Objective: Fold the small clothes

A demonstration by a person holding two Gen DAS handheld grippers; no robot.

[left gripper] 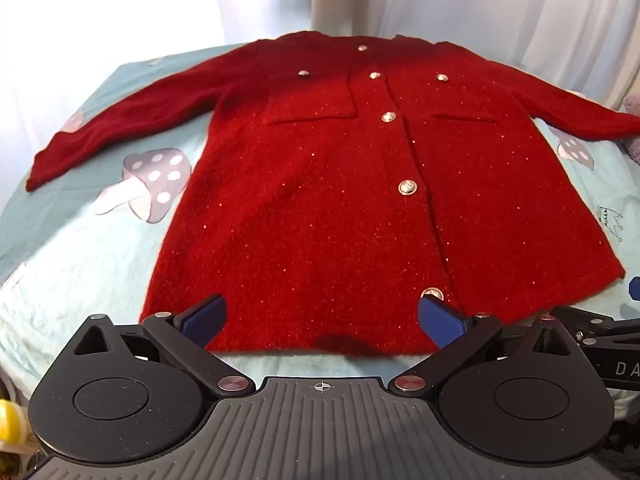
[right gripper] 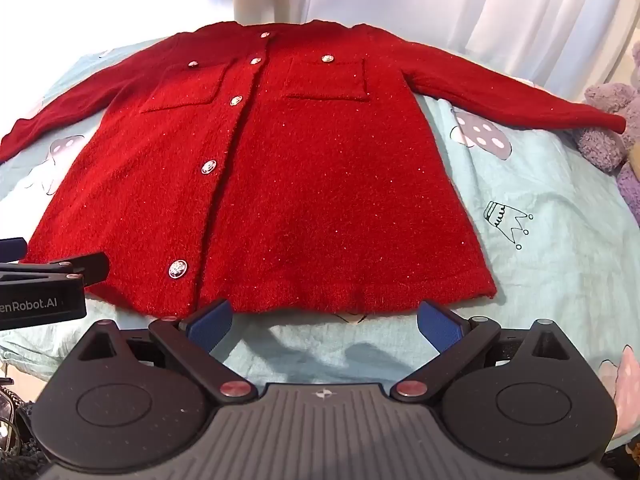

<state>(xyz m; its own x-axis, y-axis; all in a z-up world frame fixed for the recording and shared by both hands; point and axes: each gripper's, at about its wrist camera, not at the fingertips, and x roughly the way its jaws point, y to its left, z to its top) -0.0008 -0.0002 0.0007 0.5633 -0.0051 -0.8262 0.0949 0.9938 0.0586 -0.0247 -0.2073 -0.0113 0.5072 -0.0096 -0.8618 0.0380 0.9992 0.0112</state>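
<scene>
A red knitted cardigan [left gripper: 320, 184] is laid flat and face up on a pale blue sheet [left gripper: 100, 264] printed with mushrooms and crowns, its front buttoned, its collar at the far side and its hem at the near side, with both sleeves spread out to left and right. The left gripper [left gripper: 320, 320] is held just above the near hem, left of the button row, with its blue pads [left gripper: 440, 326] spread as wide as they go and nothing between them but the cloth below; the right gripper [right gripper: 325, 326] hovers just short of the hem near the right corner, its blue fingers [right gripper: 212, 326] equally wide apart and empty. Nothing is judged to have been folded yet, so the step in hand is taken to be the first grasp. For a neat result, a sleeve would best be brought across the chest first, or each hem corner [right gripper: 486, 290] pinched and carried towards the collar. Each grasp should be taken at the very edge of the knit, so that both layers are caught while the sheet beneath is left alone. The metal buttons [left gripper: 408, 188] should be kept out of the pads, since a pad closed on one may slip. The two grippers should be lifted and carried together at an even height, because a fuzzy, heavy knit is likely to sag and drag. A purple plush toy [right gripper: 608, 128] lies touching or just beside the right cuff and should be kept clear of the sleeve.
</scene>
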